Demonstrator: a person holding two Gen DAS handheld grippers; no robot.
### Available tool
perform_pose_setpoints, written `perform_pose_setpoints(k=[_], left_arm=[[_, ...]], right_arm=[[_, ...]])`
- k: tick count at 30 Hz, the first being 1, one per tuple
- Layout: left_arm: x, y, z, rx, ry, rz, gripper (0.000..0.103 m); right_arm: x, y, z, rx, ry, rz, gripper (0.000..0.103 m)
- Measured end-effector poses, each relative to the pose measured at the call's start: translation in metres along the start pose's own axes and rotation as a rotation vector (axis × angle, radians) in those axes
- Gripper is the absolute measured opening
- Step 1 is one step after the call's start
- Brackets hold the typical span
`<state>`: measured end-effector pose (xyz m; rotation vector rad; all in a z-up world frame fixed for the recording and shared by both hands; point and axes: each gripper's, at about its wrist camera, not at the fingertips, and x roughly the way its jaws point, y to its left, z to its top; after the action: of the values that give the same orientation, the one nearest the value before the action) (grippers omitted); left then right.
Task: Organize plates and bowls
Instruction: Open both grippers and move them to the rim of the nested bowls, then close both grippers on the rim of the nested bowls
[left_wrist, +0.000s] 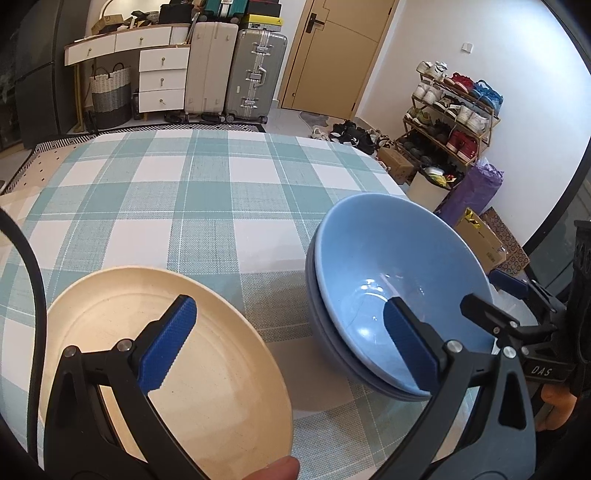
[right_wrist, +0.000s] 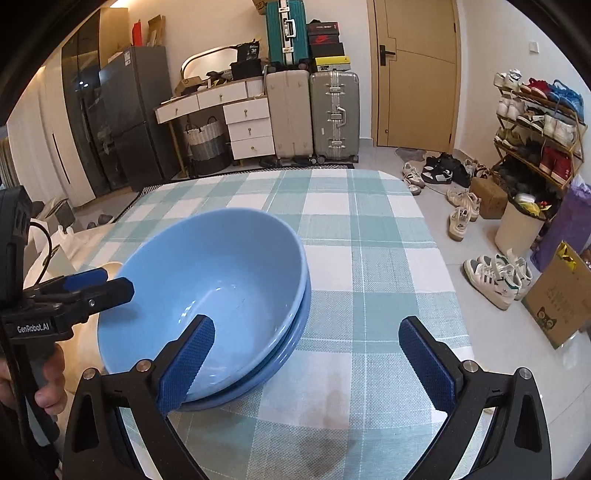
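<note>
White walls (right_wrist: 480, 55) enclose the room; a tan wooden door (right_wrist: 417, 74) with a dark handle stands shut in the far wall; the floor (right_wrist: 443, 229) is pale tile, with loose shoes scattered near the door. Against the far wall stand a beige suitcase (right_wrist: 290, 114) and a silver suitcase (right_wrist: 334, 114) side by side, a teal suitcase (right_wrist: 286, 31) and shoe boxes stacked above them; beside them sits a white dresser (right_wrist: 247, 125) with drawers, a woven basket (right_wrist: 205, 142) under its desk part; a dark glossy cabinet (right_wrist: 129, 118) stands further left. A shoe rack (right_wrist: 535, 122) lines the right wall; cardboard boxes rest on the floor near it. A table under a teal-and-white checked cloth (right_wrist: 369, 258) fills the foreground; daylight is soft.
</note>
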<state>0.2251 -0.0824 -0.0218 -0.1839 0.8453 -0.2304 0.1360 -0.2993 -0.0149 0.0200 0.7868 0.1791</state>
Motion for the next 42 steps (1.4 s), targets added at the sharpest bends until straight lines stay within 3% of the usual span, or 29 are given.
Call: perform_pose_setpoints(k=[16,26,31,35,42], left_arm=[[0.011,0.005,0.001,-0.006,0.013,0.011,0.101],[0.02,-0.001,-0.003,-0.002,0.033,-0.036,0.1],[0.024,-0.002,-0.003,-0.007,0.048,-0.046,0.083],[0.024,-0.003,-0.004,-0.007,0.046,-0.067,0.077],[0.027,-0.02,-0.007,0.038,0.072,-0.115,0.046]], right_arm=[[0.019,-0.001,0.0,0.024,0.039,0.016,0.099],[0.026,0.005,0.0,0.042,0.069,0.115,0.076],[0.025,0.015,-0.001,0.014,0.077,0.142,0.069],[0.024,0.02,-0.002,0.001,0.074,0.137,0.065],[0.021,0.02,-0.003,0.011,0.065,0.132,0.064]])
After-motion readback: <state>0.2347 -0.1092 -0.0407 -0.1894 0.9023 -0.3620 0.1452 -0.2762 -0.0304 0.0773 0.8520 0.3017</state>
